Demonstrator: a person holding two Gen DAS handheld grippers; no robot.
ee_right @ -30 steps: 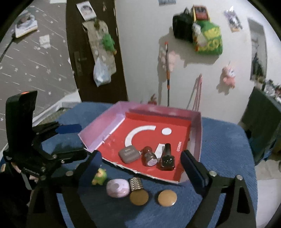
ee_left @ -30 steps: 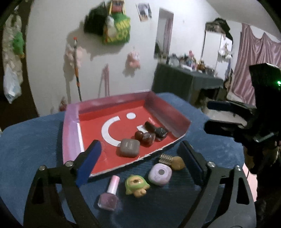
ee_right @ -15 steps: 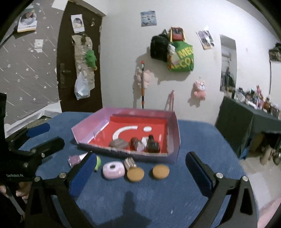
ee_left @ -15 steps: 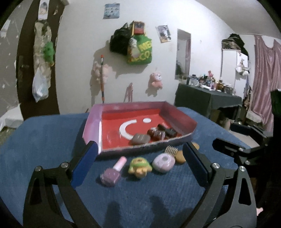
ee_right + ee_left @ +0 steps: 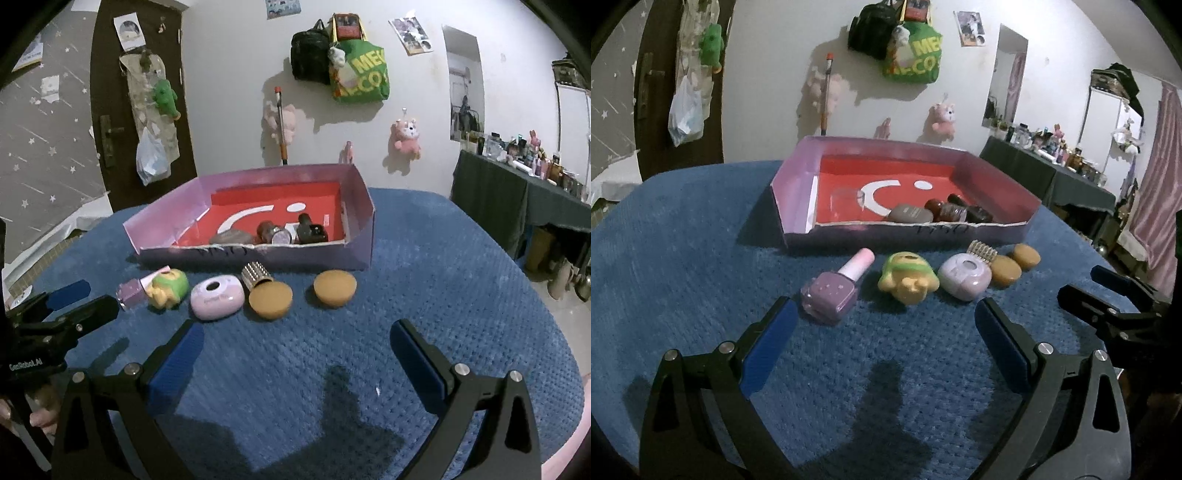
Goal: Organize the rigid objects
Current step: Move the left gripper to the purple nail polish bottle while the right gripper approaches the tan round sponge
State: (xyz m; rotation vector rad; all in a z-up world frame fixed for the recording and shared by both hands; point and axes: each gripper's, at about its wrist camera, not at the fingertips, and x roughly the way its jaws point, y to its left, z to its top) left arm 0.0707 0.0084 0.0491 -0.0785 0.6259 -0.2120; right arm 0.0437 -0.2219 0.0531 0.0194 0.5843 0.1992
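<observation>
Bare blue tablecloth (image 5: 332, 369) fills the near edge. A row from nail polish (image 5: 833, 293) to brown cap (image 5: 335, 288) blocks the box's front wall (image 5: 258, 254); both table sides lie open.

In the left wrist view the near wall of the box (image 5: 905, 236) hides the lower parts of the grey case (image 5: 910, 213) and the dark bottles (image 5: 955, 212) inside it — only their tops show above the rim. The studded cylinder (image 5: 983, 251) is largely covered by the lilac case (image 5: 964, 277) and one of the tan round lids (image 5: 1006, 270). The right gripper (image 5: 1108, 291) is cut off at the picture's right edge, so how its jaws stand cannot be told there.

In the right wrist view the nail polish bottle (image 5: 130, 293) is partly behind the green figure (image 5: 168, 288) — its cap barely shows. Handwriting on the box front is too blurred to read.
</observation>
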